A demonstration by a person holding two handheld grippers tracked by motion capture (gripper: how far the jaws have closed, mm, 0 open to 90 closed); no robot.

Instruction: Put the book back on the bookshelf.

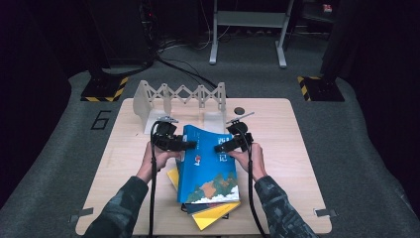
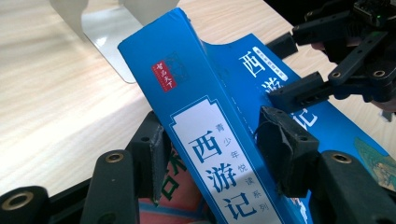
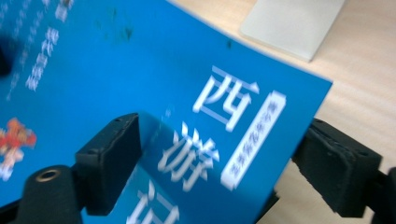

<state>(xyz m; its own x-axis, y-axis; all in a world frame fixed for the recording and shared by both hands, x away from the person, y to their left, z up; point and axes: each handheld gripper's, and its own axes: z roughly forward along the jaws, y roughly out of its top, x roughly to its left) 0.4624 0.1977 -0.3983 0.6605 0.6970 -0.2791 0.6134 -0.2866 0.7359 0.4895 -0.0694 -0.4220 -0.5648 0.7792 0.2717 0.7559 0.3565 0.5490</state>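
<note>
A blue book [image 1: 208, 168] with white Chinese title characters lies on a small stack, its far end raised off it. My left gripper [image 1: 185, 145] is at the book's left side, shut on the spine [image 2: 205, 107]; one pad [image 2: 149, 154] sits under the back cover and the other on the front. My right gripper [image 1: 221, 146] is at the book's far right corner [image 3: 140, 70]. It stands open [image 3: 219, 163]: one pad [image 3: 112, 158] hovers over the cover, the other is off the book's edge. The right gripper [image 2: 289, 70] also appears in the left gripper view.
A yellow book [image 1: 215, 214] and another one lie under the blue book near the table's [image 1: 297, 163] front edge. A white expanding book stand [image 1: 181, 94] with a flat base plate [image 2: 107, 42] stands at the back. A small dark disc [image 1: 239, 110] lies beside it.
</note>
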